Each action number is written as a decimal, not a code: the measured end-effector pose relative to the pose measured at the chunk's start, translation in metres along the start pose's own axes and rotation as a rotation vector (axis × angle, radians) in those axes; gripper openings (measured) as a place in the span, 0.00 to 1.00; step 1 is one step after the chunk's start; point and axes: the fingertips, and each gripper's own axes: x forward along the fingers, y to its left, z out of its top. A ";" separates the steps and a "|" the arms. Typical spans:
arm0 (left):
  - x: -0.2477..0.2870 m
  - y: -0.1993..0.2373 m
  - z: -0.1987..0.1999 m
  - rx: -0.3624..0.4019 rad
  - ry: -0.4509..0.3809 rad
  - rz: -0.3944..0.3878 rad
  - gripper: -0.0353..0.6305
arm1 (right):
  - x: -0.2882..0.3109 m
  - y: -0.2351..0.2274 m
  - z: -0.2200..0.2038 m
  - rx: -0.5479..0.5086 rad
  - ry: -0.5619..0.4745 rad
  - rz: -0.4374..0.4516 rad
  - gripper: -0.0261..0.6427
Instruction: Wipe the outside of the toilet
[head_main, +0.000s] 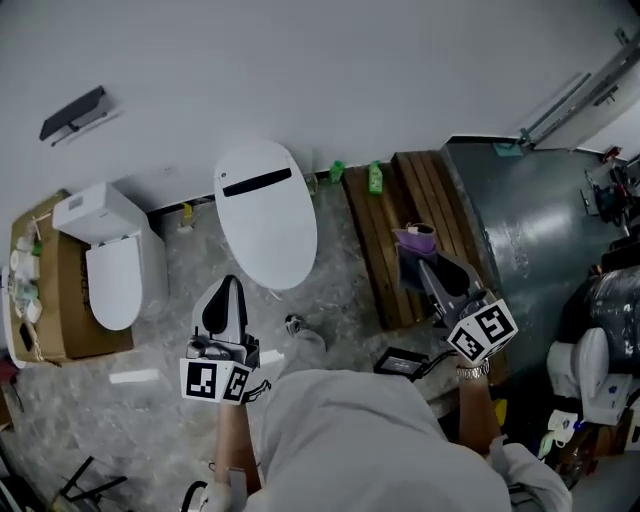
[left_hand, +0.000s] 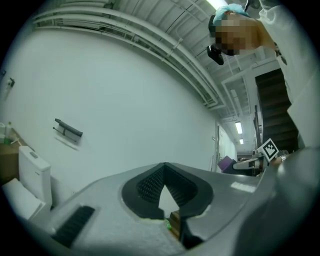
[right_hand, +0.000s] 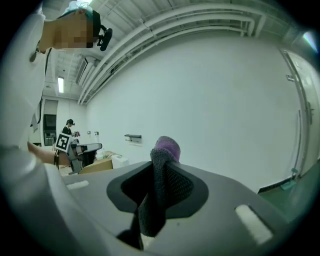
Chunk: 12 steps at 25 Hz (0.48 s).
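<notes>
Head view: white oval toilet (head_main: 266, 222) sits in the middle of the grey floor against the white wall (head_main: 350, 70), just ahead of both grippers and touched by neither. Its lid is down, glossy, with a black slot near the back. No dirt is visible from here, and the sides and base are mostly hidden under the lid.

The right gripper (head_main: 420, 262) (right_hand: 162, 167) is clamped on a bunched purple cloth (head_main: 416, 237) (right_hand: 167, 146). It is held over the brown wooden slat platform (head_main: 385, 245), off to the toilet's right. The left gripper (head_main: 231, 290) (left_hand: 165, 167) has its jaw tips together with nothing between them, just short of the toilet's front edge.

Risks:
- Only a small pinch of cloth appears to be gripped, so dragging it on slick ceramic could pull it free.
- Little cloth sticks out past the tips, so hard jaws could scrape the lid.
- A smaller white toilet (head_main: 110, 265) stands to the left by a cardboard box (head_main: 60, 330), so the wrong one could get wiped.
- A green bottle (head_main: 375, 178) near the platform's back could be knocked over on the reach.
</notes>
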 end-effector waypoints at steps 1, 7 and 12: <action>0.016 0.008 -0.001 -0.017 -0.007 0.009 0.06 | 0.015 -0.010 0.006 -0.021 0.018 0.011 0.16; 0.098 0.028 0.008 0.005 -0.038 -0.034 0.06 | 0.101 -0.058 0.032 -0.198 0.103 0.060 0.16; 0.116 0.065 0.012 -0.019 -0.047 0.058 0.06 | 0.176 -0.078 0.040 -0.287 0.166 0.138 0.16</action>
